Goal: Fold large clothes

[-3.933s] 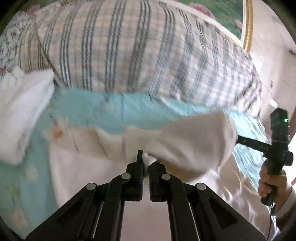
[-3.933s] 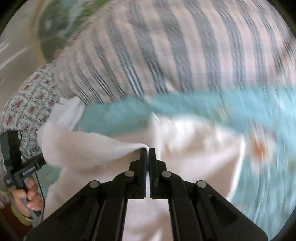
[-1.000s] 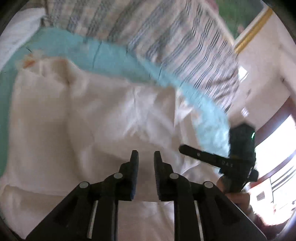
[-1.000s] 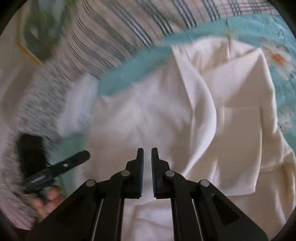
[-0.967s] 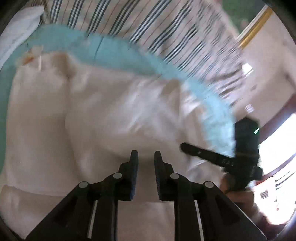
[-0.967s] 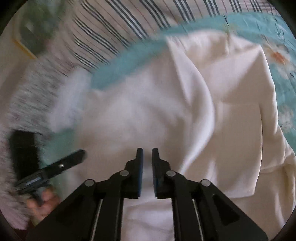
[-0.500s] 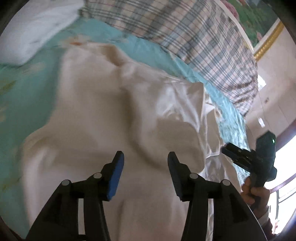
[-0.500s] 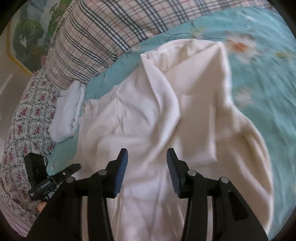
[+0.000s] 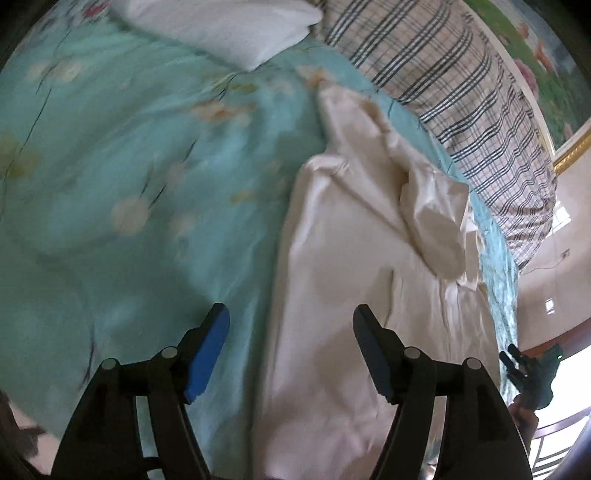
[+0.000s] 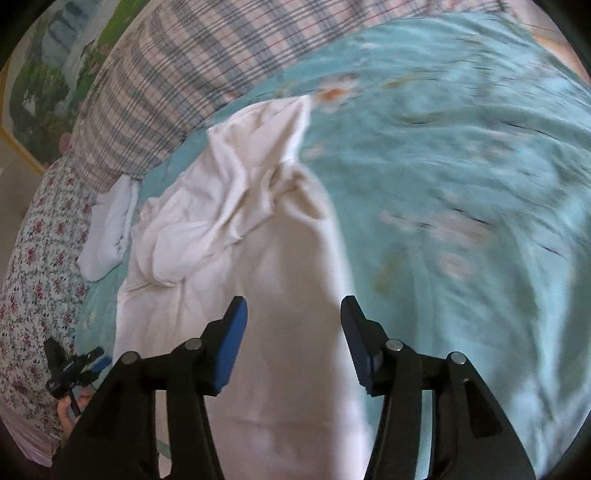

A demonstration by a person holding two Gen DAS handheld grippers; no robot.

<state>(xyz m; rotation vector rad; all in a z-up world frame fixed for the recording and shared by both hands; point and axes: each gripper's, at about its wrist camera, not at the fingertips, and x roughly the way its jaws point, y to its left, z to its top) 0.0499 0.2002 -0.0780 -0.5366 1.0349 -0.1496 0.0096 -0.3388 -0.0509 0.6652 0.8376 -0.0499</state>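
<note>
A large cream garment [image 9: 351,266] lies crumpled along a turquoise flowered bed sheet [image 9: 129,166], its upper part bunched in folds. My left gripper [image 9: 291,317] hovers over the garment's left edge with its jaws opening. Cloth and sheet lie below the gap, and nothing is pressed by the blue pads [image 9: 207,350]. In the right wrist view the same garment [image 10: 258,240] runs up the middle. My right gripper [image 10: 293,306] hangs over its right edge, jaws opening and holding nothing. Each gripper shows small in the other's view: the right gripper [image 9: 524,369] and the left gripper [image 10: 74,365].
A plaid pillow [image 9: 461,92] lies along the head of the bed. A white folded cloth [image 9: 229,26] rests beside it, seen also as a white bundle [image 10: 110,229]. Flowered fabric [image 10: 33,277] covers the bed's left side. A gold-framed picture [image 9: 569,151] hangs behind.
Both grippers have gone from nearly shut to wide open. They have swung apart, the left toward the garment's left edge and the right toward its right edge.
</note>
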